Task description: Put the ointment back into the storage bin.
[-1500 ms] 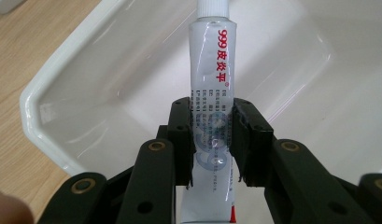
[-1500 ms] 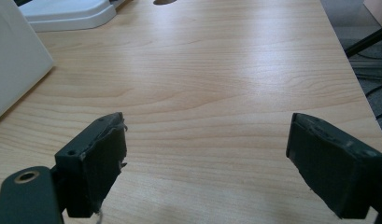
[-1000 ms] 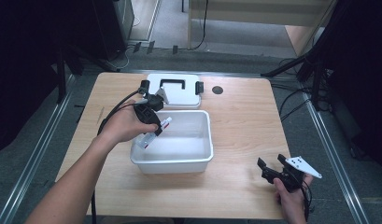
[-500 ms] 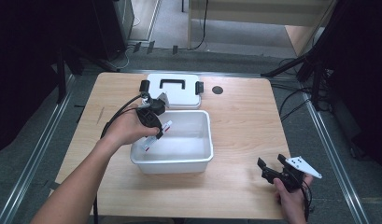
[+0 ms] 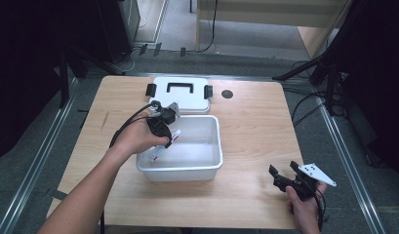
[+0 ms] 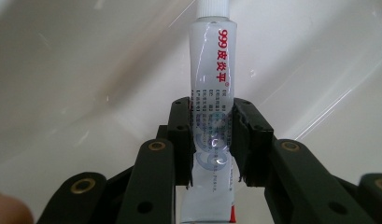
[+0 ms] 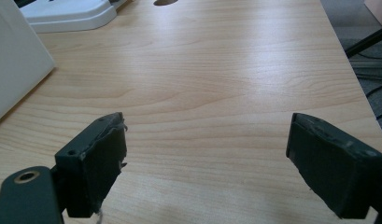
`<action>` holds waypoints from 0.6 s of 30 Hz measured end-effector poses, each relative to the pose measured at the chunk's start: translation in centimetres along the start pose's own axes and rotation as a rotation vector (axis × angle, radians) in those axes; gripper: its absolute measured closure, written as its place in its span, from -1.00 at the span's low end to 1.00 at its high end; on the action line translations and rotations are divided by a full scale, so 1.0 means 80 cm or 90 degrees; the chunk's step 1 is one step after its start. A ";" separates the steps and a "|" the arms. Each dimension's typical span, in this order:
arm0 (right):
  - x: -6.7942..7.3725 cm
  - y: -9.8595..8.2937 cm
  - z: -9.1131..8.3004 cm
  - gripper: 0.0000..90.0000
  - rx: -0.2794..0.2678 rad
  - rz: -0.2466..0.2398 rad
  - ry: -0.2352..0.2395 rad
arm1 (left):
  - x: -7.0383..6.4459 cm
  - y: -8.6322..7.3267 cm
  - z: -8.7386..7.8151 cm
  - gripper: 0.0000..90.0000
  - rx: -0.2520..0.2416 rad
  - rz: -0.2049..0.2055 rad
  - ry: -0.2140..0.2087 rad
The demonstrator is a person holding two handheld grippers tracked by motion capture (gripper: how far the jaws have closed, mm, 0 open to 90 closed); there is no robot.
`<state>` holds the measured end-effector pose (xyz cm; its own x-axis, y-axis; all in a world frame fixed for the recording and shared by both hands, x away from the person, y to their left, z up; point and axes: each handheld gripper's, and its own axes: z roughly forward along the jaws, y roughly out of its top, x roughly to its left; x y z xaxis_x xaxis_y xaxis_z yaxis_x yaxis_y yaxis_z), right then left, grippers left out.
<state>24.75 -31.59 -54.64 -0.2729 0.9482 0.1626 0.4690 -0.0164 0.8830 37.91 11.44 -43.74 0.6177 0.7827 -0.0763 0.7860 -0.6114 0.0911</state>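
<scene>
High view: fixed above near edge, looking forward and down over whole table (image 5: 255, 126). Left gripper view: very close, aimed down into white bin (image 6: 86, 70), along a tube (image 6: 213, 93). Right gripper view: low over tabletop (image 7: 216, 93), facing far edge. Shared with high view: bin (image 5: 207, 161), lid (image 5: 180, 95), dark hole (image 5: 227, 93).
</scene>
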 end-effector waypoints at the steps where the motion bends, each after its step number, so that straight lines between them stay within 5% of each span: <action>1: 0.000 0.000 0.000 -0.72 0.000 0.000 0.000 | -0.001 0.001 0.002 0.59 0.001 0.001 0.003; 18: 0.000 0.000 0.000 -0.72 -0.001 0.002 0.001 | -0.013 0.004 0.026 0.59 0.018 0.043 0.027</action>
<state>24.74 -31.61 -54.64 -0.2730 0.9475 0.1663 0.4683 -0.0200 0.8833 37.56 10.24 -45.69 0.6683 0.7433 -0.0294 0.7432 -0.6656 0.0673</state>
